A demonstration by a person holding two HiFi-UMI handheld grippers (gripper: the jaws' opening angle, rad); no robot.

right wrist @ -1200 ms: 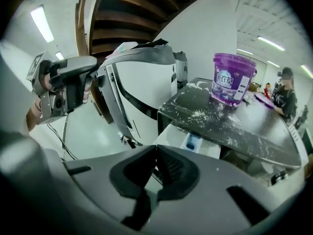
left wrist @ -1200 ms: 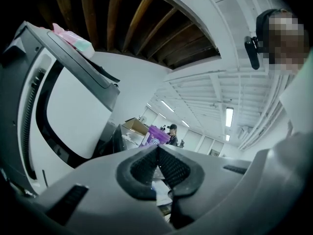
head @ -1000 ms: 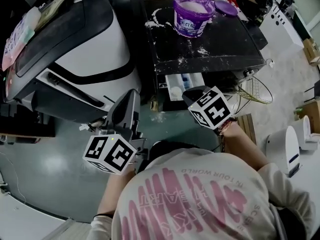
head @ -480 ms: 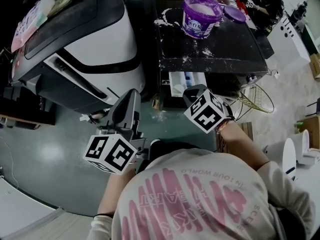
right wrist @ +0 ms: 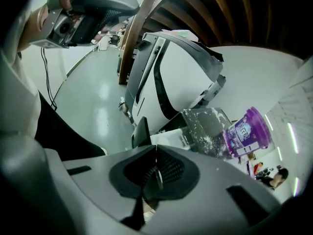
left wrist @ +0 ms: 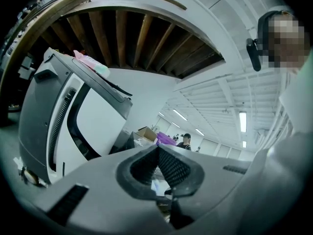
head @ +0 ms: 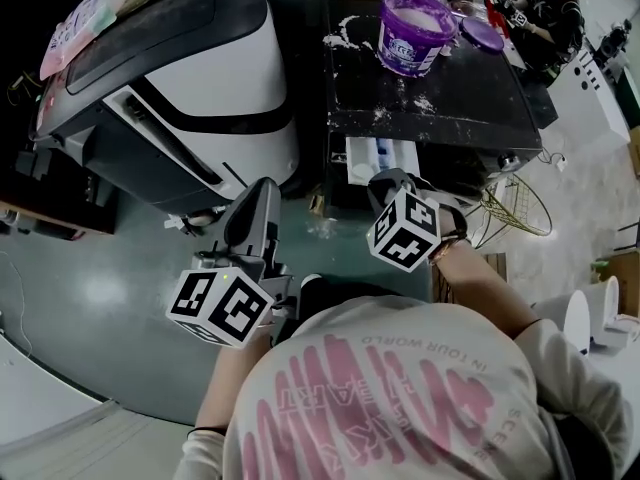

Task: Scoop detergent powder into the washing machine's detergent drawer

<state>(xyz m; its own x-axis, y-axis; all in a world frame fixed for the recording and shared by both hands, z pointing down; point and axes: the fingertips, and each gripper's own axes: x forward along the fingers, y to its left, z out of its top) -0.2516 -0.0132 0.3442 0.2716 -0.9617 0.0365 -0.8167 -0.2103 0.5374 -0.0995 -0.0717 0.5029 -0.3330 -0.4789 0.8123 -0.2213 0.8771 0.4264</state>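
Observation:
The purple detergent tub [head: 410, 33] [right wrist: 247, 133] stands open on the powder-strewn black top of the washing machine [head: 440, 98]. Below its front edge the white detergent drawer [head: 375, 158] [right wrist: 168, 138] is pulled out. My right gripper [head: 385, 180] [right wrist: 155, 153] hangs over the drawer, tilted down and rolled. It is shut on a thin handle, and a dark scoop [right wrist: 141, 131] sticks out ahead of the jaws. My left gripper [head: 262, 190] [left wrist: 157, 151] is held level to the left of the drawer, shut and empty.
A big white and black appliance [head: 200, 78] [left wrist: 63, 126] stands close on the left. The tub's purple lid [head: 483, 34] lies beside the tub. A wire basket [head: 515, 208] and a white bin [head: 590, 318] sit on the floor at the right. A person [head: 550, 8] is behind the machine.
The right gripper has rolled over the drawer, so its marker cube shows a different face. The left gripper has shifted a little. The whole view has slid right and down.

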